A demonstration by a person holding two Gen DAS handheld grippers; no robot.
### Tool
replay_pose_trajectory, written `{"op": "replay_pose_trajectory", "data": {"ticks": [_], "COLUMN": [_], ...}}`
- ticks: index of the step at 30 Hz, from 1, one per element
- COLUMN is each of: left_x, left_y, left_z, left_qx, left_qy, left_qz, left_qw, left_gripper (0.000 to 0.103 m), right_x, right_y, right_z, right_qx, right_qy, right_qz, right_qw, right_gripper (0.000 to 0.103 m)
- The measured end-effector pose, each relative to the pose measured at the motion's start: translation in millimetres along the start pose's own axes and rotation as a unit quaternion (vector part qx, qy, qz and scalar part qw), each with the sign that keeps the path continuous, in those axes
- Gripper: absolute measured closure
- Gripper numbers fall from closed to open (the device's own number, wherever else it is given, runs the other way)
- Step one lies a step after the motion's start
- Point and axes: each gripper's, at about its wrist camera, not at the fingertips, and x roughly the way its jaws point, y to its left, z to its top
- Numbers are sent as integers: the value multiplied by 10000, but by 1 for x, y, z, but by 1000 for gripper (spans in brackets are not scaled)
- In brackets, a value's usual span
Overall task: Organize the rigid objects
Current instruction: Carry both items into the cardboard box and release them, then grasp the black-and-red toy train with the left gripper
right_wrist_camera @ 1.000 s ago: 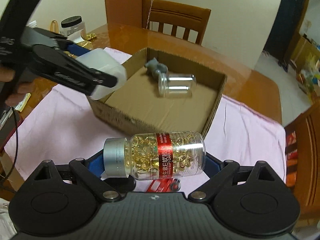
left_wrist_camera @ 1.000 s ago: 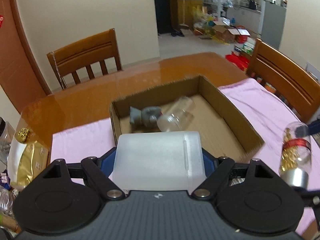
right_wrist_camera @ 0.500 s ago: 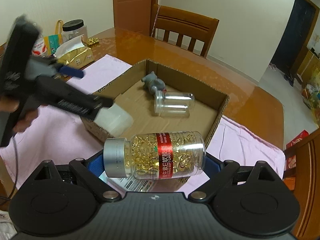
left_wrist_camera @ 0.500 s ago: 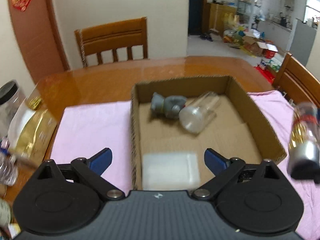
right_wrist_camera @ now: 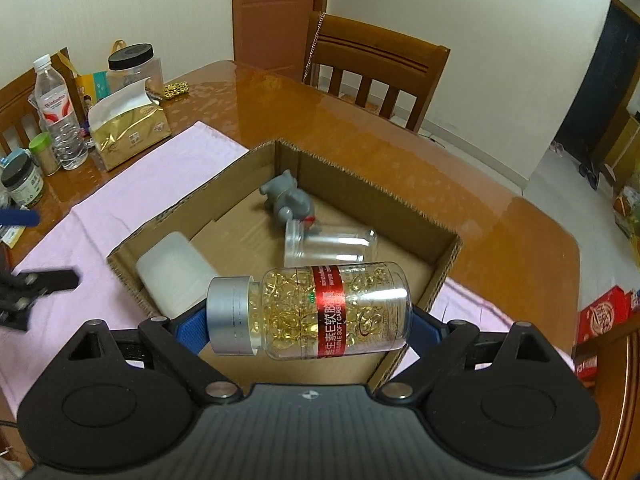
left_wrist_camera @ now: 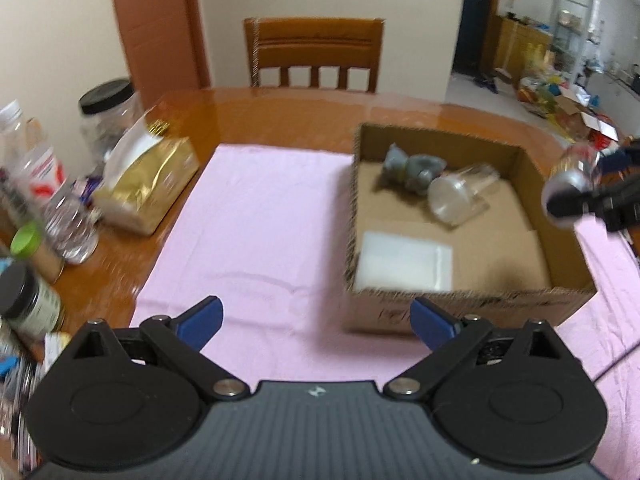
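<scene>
An open cardboard box sits on a pink cloth. Inside lie a grey toy figure, a clear jar on its side and a white plastic container in the near left corner. My left gripper is open and empty over the cloth, left of the box. My right gripper is shut on a capsule bottle with a silver cap and red band, held sideways above the box's near right part.
A gold pouch, a water bottle, a black-lidded jar and small pots crowd the table's left edge. A wooden chair stands at the far side. A red carton lies on the floor to the right.
My left gripper opened and let the white container drop into the box, then drew back to the left over the cloth. My right gripper carried the capsule bottle over the box.
</scene>
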Motion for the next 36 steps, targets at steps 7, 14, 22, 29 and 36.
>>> {"op": "replay_pose_trajectory", "data": {"ticks": [7,14,22,29,36], "left_x": [-10,-13,-16,-5,3], "left_y": [5,4,4,7,7], "left_z": [-14,-19,-21,-27,-43], "left_qx": [-144,-160,106,316,649], "left_qy": [76,121,94,126,321], "left_qz": [153,178,-7,-458,-901], "left_qw": [9998,9996,9999,9984,9933], "left_gripper": [4,4,4,4,4], "right_x": [15,8,-9,-18,-7], "right_y": [-16,-18,-4,18,57], "right_z": [18,13,-14,-58,-125], "right_qx": [178,395,683,1243,1675], "right_qy": [-305,-369,-331,-154,467], "right_qz": [-225,-91,-200,-652,-463], "right_qw": [9991,9985,9969,9900,9837], "right_gripper": [0,0,0,0,0]}}
